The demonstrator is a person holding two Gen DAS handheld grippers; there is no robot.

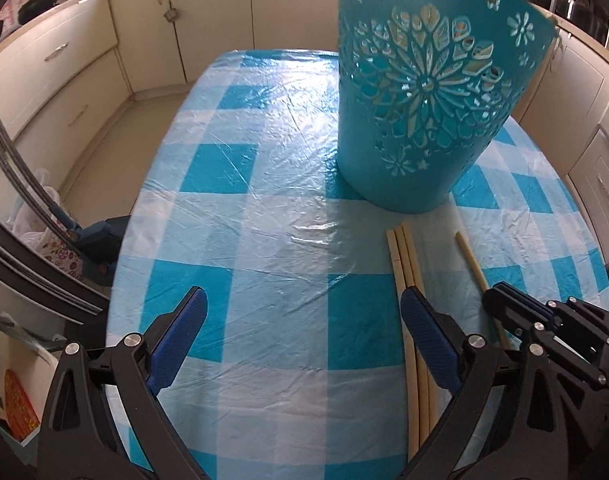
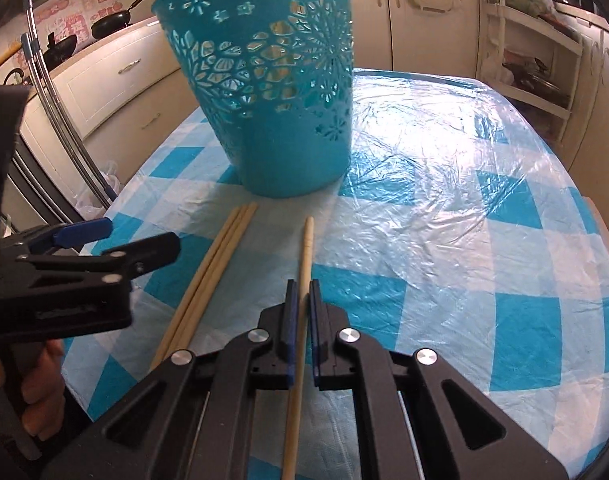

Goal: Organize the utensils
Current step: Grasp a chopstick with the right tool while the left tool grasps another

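Observation:
A teal cut-out utensil holder (image 1: 428,92) (image 2: 272,88) stands upright on the checked table. Three pale wooden chopsticks (image 1: 408,264) (image 2: 220,256) lie side by side in front of it. A single chopstick (image 1: 470,258) (image 2: 305,256) lies to their right. My right gripper (image 2: 303,292) is shut on this single chopstick near its middle; it also shows in the left wrist view (image 1: 516,304). My left gripper (image 1: 304,320) is open and empty, low over the table left of the three chopsticks; it also shows in the right wrist view (image 2: 140,240).
The table has a blue and white checked cloth under clear plastic (image 1: 264,184) (image 2: 444,200). Cream kitchen cabinets (image 1: 64,60) surround it. Pans (image 2: 108,24) sit on the counter. A white shelf rack (image 2: 532,60) stands at the right. Bags (image 1: 44,224) lie on the floor at left.

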